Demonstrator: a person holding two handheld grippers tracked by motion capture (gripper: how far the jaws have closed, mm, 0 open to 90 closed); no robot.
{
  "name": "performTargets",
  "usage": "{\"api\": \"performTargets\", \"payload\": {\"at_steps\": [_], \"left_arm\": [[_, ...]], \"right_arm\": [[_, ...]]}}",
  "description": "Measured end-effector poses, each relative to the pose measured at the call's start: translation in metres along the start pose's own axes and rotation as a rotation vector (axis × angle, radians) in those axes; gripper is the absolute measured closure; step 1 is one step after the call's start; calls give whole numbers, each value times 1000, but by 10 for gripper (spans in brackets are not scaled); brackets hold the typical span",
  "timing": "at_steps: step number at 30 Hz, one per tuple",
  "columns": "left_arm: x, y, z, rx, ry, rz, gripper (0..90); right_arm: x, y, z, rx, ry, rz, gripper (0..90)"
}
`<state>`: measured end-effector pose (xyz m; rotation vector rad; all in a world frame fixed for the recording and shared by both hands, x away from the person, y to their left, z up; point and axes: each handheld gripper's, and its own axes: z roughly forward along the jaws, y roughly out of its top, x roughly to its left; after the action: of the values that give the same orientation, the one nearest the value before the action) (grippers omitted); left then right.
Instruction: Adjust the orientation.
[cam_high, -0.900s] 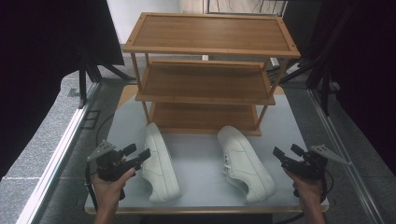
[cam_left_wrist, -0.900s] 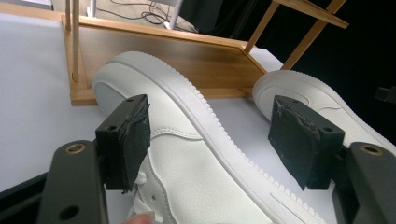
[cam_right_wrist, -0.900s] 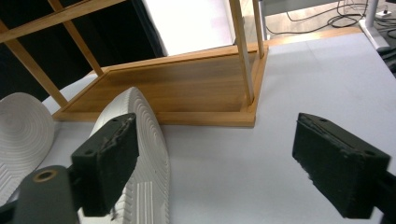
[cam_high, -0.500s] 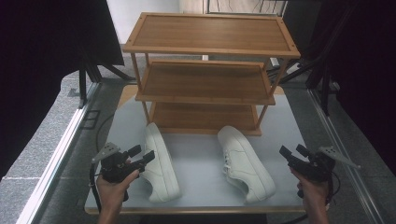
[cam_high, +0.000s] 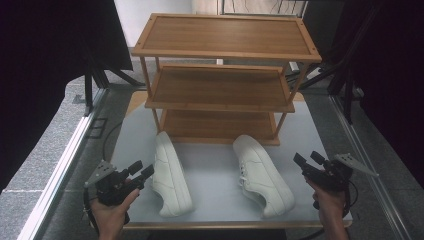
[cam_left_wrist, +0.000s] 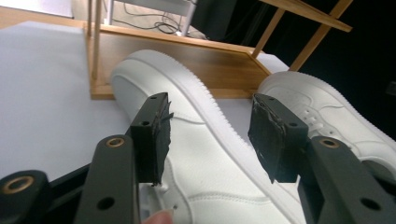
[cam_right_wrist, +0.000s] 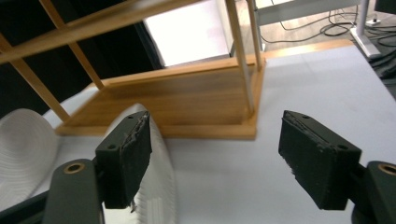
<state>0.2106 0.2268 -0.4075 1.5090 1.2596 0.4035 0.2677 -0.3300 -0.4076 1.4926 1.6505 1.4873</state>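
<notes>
1. A three-tier shelf rack (cam_high: 220, 75) stands at the far middle of the table (cam_high: 215, 175).
2. Two shoes lie on the table in front of the rack, their far ends near its bottom shelf (cam_high: 217, 125).
3. The left shoe (cam_high: 171, 172) lies well apart from the right shoe (cam_high: 262, 175), bare table between them.
4. The left tool (cam_high: 141, 170) hangs just left of the left shoe, at the table's near left corner.
5. The right tool (cam_high: 307, 160) hangs right of the right shoe, near the table's right edge.
</notes>
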Motion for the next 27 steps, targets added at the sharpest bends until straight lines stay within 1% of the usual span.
{"api": "performTargets", "payload": {"at_steps": [1, 2, 4, 6, 7, 8, 9, 10, 11, 12, 13, 14, 15, 16, 17, 18, 19, 20, 21, 22, 23, 24, 25, 27], "left_arm": [[1, -1, -1, 4, 3, -6, 482], [1, -3, -2, 3, 9, -14, 481], [2, -10, -5, 11, 20, -25, 482], [2, -19, -7, 32, 25, -32, 497], [2, -32, -9, 56, 23, -38, 538], [2, -32, -9, 56, 23, -38, 564], [3, -46, -8, 84, 5, -40, 590], [3, -46, -8, 84, 5, -40, 616], [5, -57, -7, 107, -1, -52, 649], [5, -57, -7, 107, -1, -52, 685], [9, -66, -6, 137, -11, -73, 717], [9, -66, -6, 137, -11, -73, 748], [10, -70, -6, 161, -12, -70, 779], [10, -70, -6, 161, -12, -70, 803], [10, -71, -6, 166, -12, -69, 822], [9, -73, -4, 180, -19, -69, 838], [9, -73, -4, 180, -19, -69, 846], [7, -75, 2, 203, -21, -60, 849], [7, -75, 2, 203, -21, -60, 850], [6, -75, 4, 214, -20, -59, 850], [5, -76, 7, 219, -22, -59, 853], [2, -75, 12, 220, -37, -56, 855], [2, -75, 12, 220, -37, -56, 857], [-1, -74, 15, 222, -34, -41, 862]], "right_arm": [[2, 0, 0, 4, 9, -4, 268], [6, -1, 2, 23, 3, -35, 272], [7, -2, 2, 30, -2, -39, 275], [5, -3, 3, 38, 3, -27, 281], [2, -3, 2, 34, -2, -2, 284], [2, -3, 2, 34, -2, -2, 284], [-1, -3, 2, 27, -18, 15, 288], [-2, -3, 2, 23, -24, 24, 290], [-2, -3, 2, 23, -26, 32, 290], [-2, -3, 2, 23, -26, 32, 290], [-1, -3, 3, 26, -29, 32, 290], [-1, -3, 3, 26, -29, 32, 290], [1, -3, 5, 29, -29, 26, 291], [1, -3, 5, 29, -29, 26, 291], [2, -4, 8, 37, -26, 30, 291], [3, -5, 10, 41, -26, 29, 291], [3, -5, 10, 41, -26, 29, 291], [5, -7, 13, 54, -23, 24, 291], [5, -7, 13, 54, -23, 24, 291], [5, -8, 14, 57, -23, 18, 290], [7, -9, 14, 65, -23, 12, 291], [7, -9, 14, 65, -23, 10, 290], [7, -9, 14, 65, -23, 10, 290], [7, -9, 13, 61, -26, 13, 291]]}}
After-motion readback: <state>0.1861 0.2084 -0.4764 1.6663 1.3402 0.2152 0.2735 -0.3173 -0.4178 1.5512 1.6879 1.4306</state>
